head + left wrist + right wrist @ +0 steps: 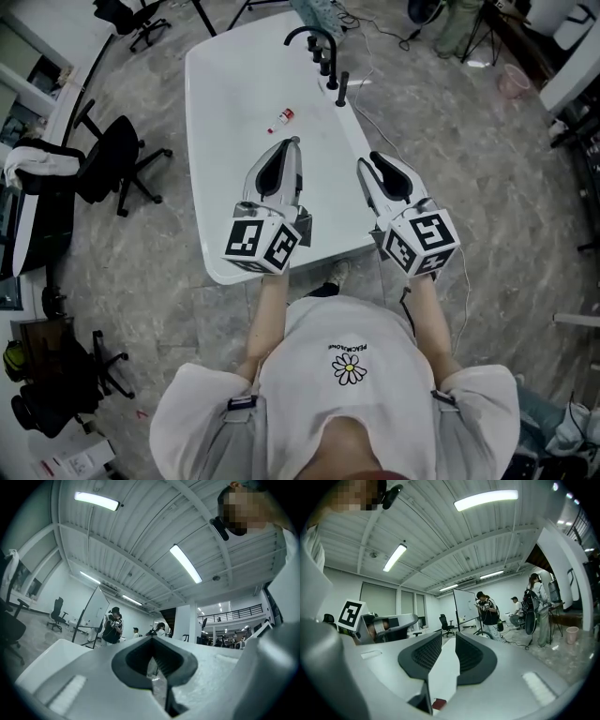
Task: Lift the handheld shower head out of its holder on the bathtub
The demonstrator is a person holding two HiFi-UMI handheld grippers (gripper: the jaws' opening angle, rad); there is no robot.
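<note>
In the head view a white bathtub (211, 150) lies lengthwise ahead of me. A black handheld shower head (343, 89) stands upright in its holder on the tub's right rim, just behind a black curved faucet (314, 37). My left gripper (292, 142) hovers over the tub's near half, its jaws together at the tips and holding nothing. My right gripper (371, 159) hangs over the right rim, well short of the shower head, its jaws a narrow gap apart and empty. Both gripper views tilt up toward the ceiling: left gripper (152, 641), right gripper (448, 639).
A small red-and-white bottle (281, 118) lies inside the tub. Black office chairs (112, 164) stand left of the tub, and cables run over the floor at the far right. Several people (490, 613) stand by a whiteboard in the distance. The left gripper (379, 625) shows in the right gripper view.
</note>
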